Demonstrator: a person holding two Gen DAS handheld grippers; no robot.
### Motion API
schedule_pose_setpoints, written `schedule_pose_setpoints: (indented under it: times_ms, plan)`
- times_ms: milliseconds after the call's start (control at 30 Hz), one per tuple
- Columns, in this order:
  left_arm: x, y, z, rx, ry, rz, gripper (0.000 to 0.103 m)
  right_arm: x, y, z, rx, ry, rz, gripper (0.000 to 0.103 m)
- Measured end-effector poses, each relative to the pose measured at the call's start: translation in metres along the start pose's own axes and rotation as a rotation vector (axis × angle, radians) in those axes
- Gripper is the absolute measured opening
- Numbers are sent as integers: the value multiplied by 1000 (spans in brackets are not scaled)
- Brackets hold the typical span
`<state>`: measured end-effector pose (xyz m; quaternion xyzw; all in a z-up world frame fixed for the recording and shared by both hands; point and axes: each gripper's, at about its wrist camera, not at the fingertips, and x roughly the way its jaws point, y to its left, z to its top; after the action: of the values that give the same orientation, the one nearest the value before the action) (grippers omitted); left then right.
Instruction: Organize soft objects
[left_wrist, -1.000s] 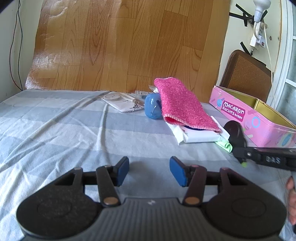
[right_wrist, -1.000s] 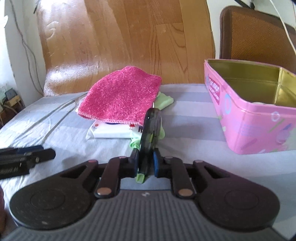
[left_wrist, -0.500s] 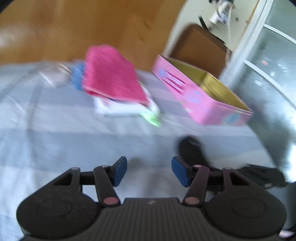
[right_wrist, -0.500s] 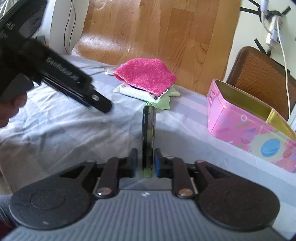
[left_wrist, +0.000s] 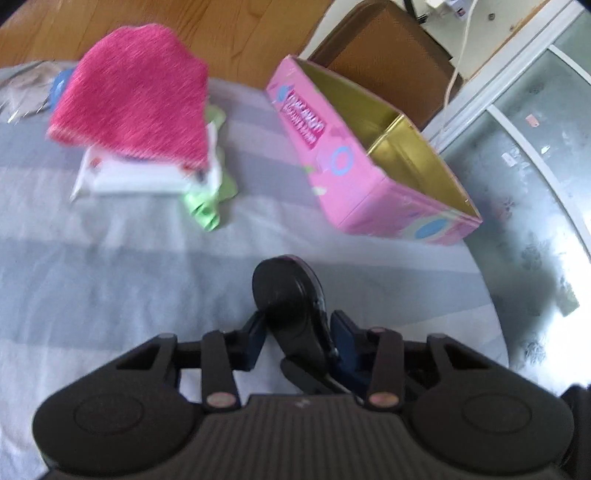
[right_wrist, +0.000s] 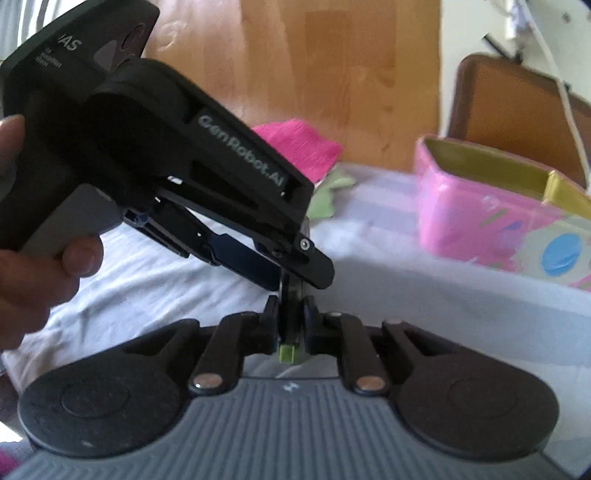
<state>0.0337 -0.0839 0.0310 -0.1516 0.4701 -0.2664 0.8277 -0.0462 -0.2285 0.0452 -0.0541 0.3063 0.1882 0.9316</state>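
Right gripper (right_wrist: 290, 320) is pinching a flat, round black disc-shaped object with a small green tab (right_wrist: 291, 314), held edge-on between its blue-padded fingers above the blue-and-white striped cloth surface (right_wrist: 424, 310). Left gripper (left_wrist: 297, 334) is straddling the same black disc (left_wrist: 286, 295), its blue pads (left_wrist: 349, 341) lying on either side of the disc with the jaws spread; whether they are touching it cannot be told. In the right wrist view the left gripper's black body (right_wrist: 207, 177) is crossing the frame from the upper left, gripped by the person's left hand (right_wrist: 40, 240), and its tip is meeting the disc just above the right gripper's fingers. A fuzzy magenta towel (left_wrist: 136, 96) is lying on a white flat packet (left_wrist: 140, 179), with a crumpled light-green cloth (left_wrist: 207, 203) just beside it. The open pink tin box with a gold interior (left_wrist: 332, 147) is sitting to the right of this pile, apart from it.
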Motion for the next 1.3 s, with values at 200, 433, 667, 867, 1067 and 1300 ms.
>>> schedule_pose_setpoints:
  times_ms: [200,433,667,867,1067,1300]
  plan:
    - [-11,-67,55,178,-121,-32,37,-16,-19,19,-2,-177,-132,16]
    - [42,-98,115,212,-160,-82,37,-12,-85,71,68,-296,-264,16]
    - [90,-89,127,169,-109,-20,35,33,-125,78,143,-204,-274,17]
    - [44,-75,115,200,-195,-43,38,33,-129,75,190,-212,-260,17]
    - [-63,-2,70,181,-384,103,40,-5,-100,71,218,-329,-153,22]
    - [-79,100,69,-49,-329,286,38,47,-42,96,143,-204,63,47]
